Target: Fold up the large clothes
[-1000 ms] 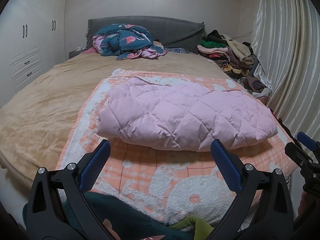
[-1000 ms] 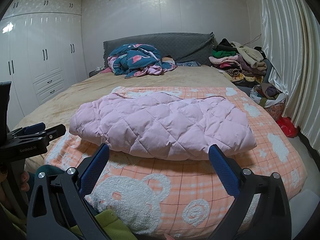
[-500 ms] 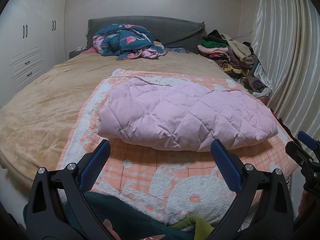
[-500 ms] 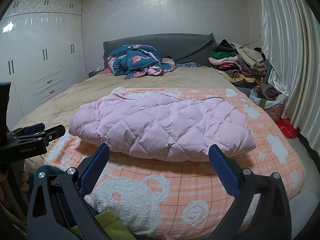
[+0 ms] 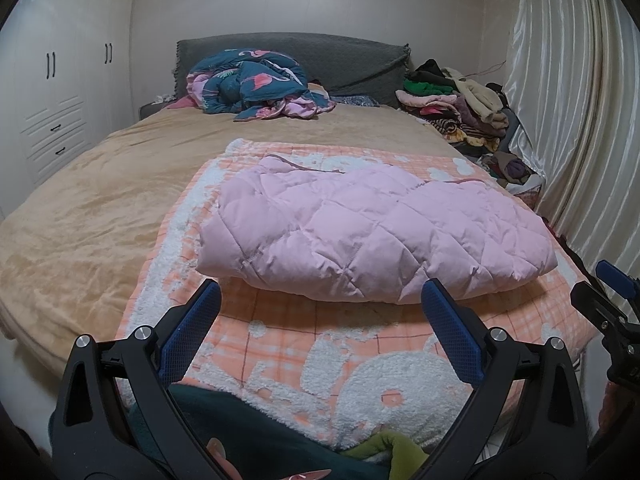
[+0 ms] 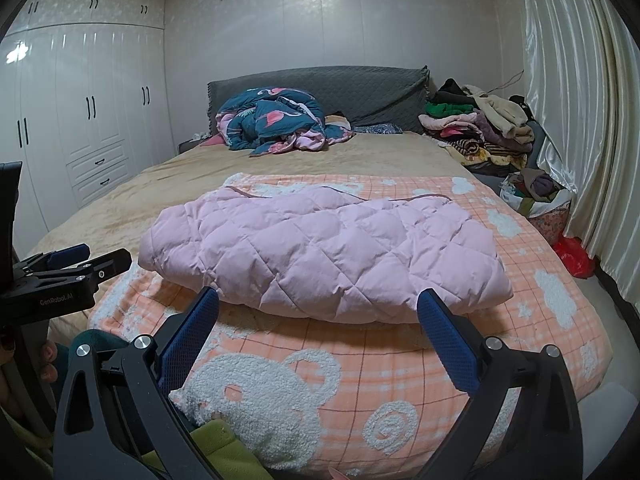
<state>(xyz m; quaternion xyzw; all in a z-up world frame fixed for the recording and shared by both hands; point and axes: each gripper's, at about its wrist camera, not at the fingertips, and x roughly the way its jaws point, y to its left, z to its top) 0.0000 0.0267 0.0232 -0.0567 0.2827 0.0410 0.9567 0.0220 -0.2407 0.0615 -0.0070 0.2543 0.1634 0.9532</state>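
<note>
Nothing much has shifted since a second ago: both grippers hang where they were at the foot edge of the bed, and the pink quilted jacket (image 5: 372, 236) lies as it did.

From the left wrist view, the left gripper (image 5: 320, 312) hovers low with its blue fingers (image 5: 192, 332) spread wide and empty, aimed at the jacket's near hem. The jacket sits on the orange bear blanket (image 5: 320, 356), folded into a wide slab nearer the foot edge than the headboard.

From the right wrist view, the right gripper (image 6: 318, 312) is level, fingers (image 6: 448, 336) likewise apart, holding nothing. I'd say the next fold wants both grippers pinching the near corners through all the puffy layers, lifting together so the padding doesn't slide.
</note>
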